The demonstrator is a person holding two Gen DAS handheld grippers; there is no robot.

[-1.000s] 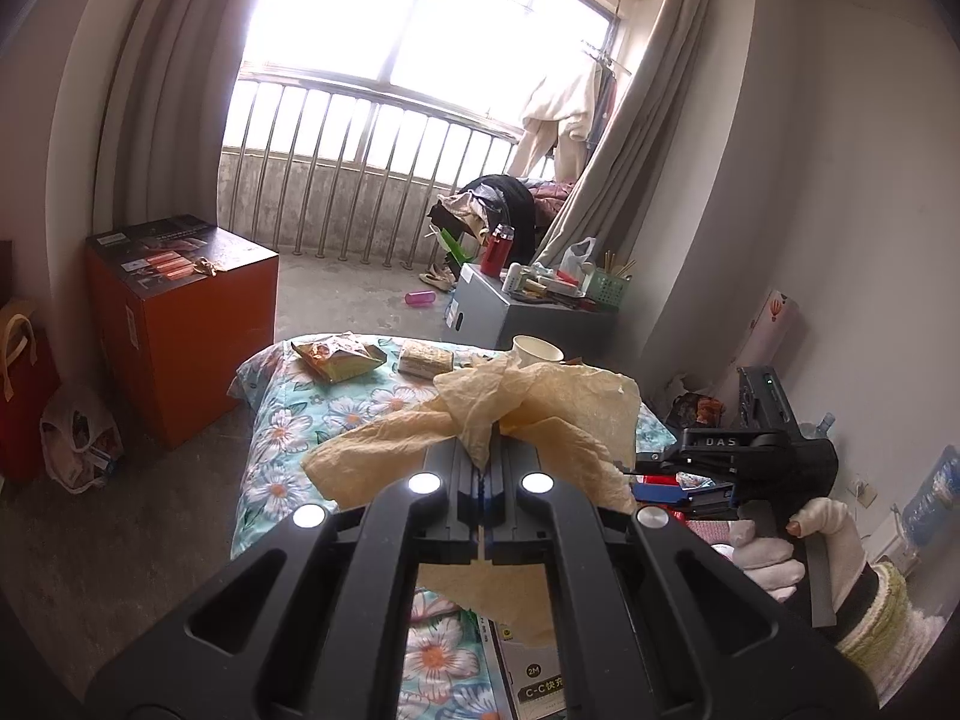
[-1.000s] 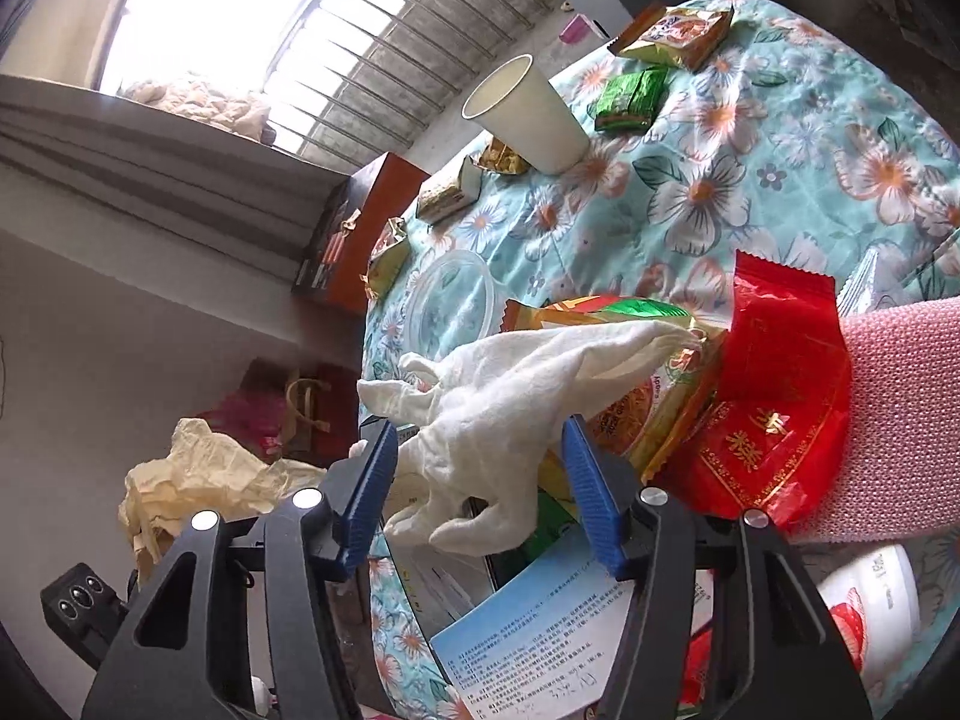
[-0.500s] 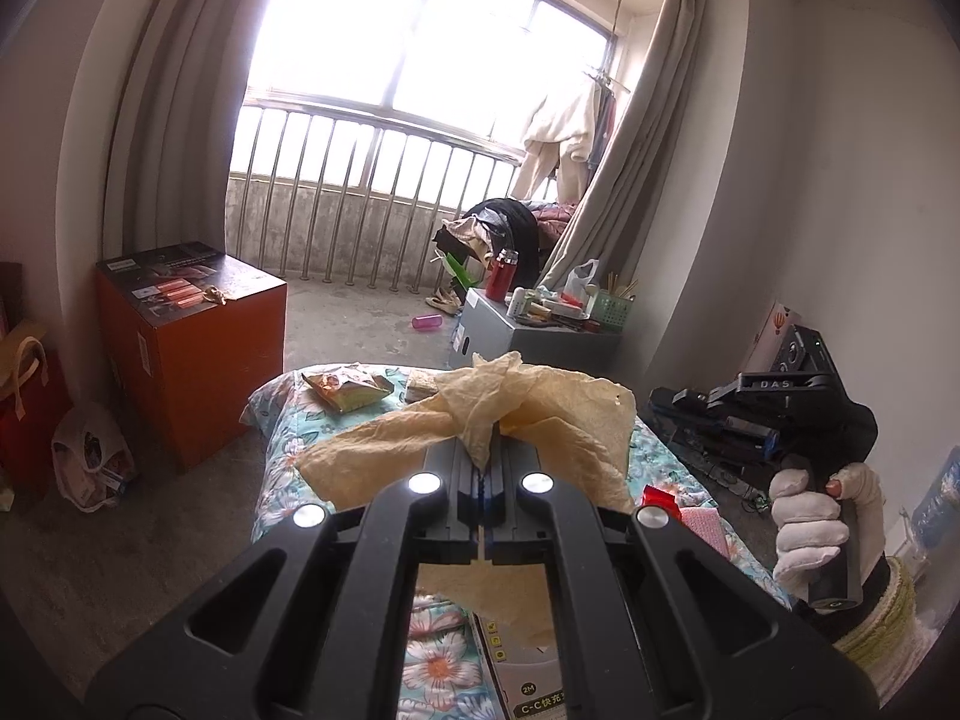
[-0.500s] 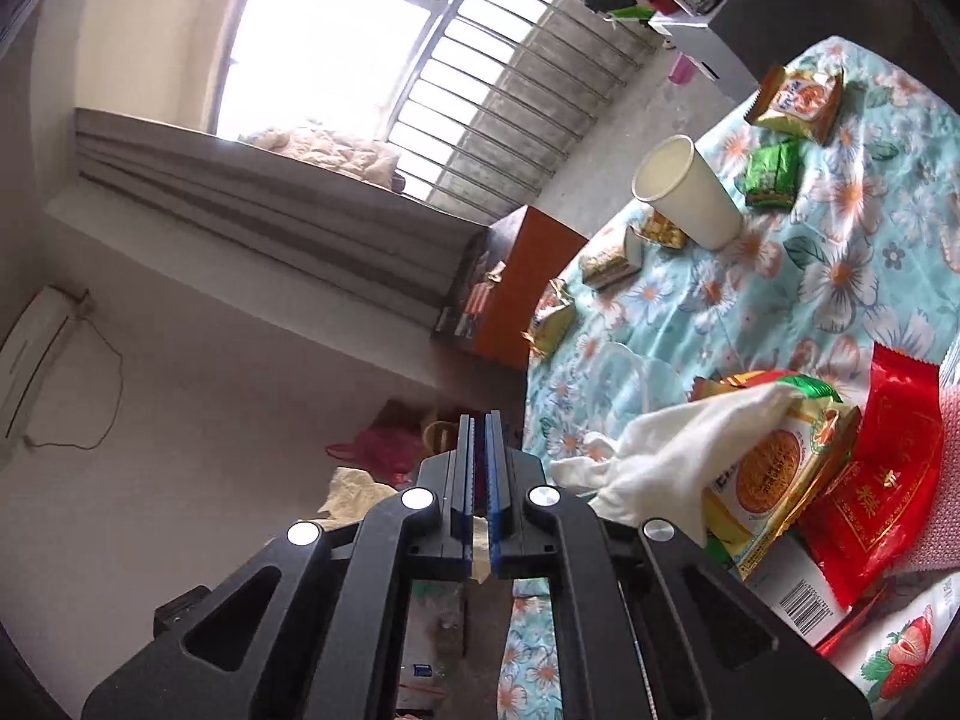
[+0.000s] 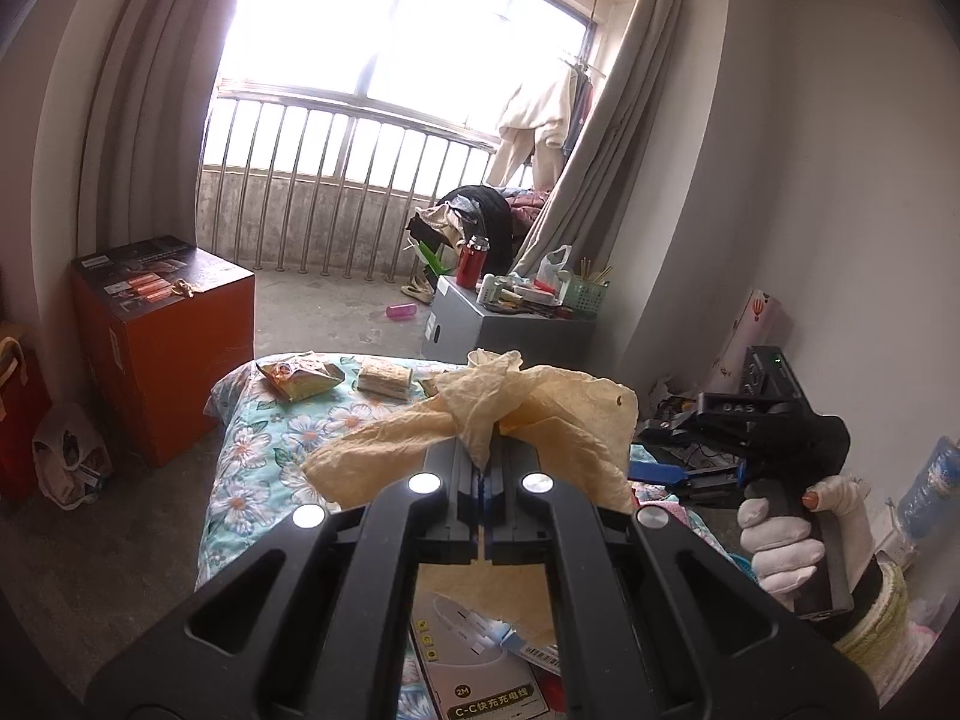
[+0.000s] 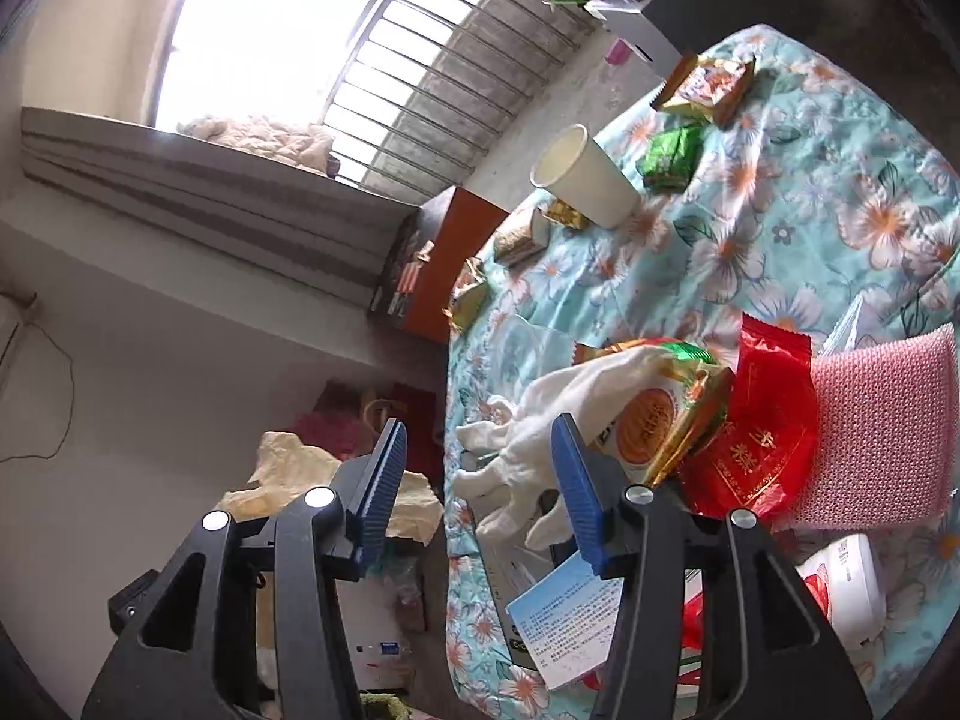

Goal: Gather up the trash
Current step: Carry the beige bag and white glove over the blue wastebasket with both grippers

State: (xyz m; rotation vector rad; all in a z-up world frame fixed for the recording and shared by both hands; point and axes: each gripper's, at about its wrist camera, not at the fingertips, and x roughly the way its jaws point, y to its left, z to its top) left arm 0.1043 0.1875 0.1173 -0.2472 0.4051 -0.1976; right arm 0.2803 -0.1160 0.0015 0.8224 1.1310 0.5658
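Observation:
My left gripper [image 5: 480, 471] is shut on a crumpled beige plastic bag [image 5: 540, 414], which it holds above the near end of the floral table [image 5: 252, 450]. My right gripper [image 6: 477, 480] hangs over the table's left edge, its jaws opening and its blue pads [image 6: 384, 480] pressing on nothing. A loose white glove [image 6: 540, 414] lies on the table just beyond it, partly behind the right pad. Beside the glove lie a gold-and-green cake packet [image 6: 660, 414] and a red wrapper [image 6: 768, 420]. A gloved hand [image 5: 780, 534] holds the right gripper.
Farther along the table stand a white paper cup [image 6: 585, 180], a green wrapper [image 6: 669, 159] and an orange snack packet [image 6: 708, 87]. A pink cloth [image 6: 882, 426], a white bottle [image 6: 840, 582] and a leaflet [image 6: 570, 612] lie near. An orange cabinet [image 5: 168, 348] and a grey cabinet [image 5: 504, 330] flank the table.
My right gripper stood open around the white glove, then shut with nothing in it as it drew back, and is open again. The glove stays on the table. The left gripper keeps the bag.

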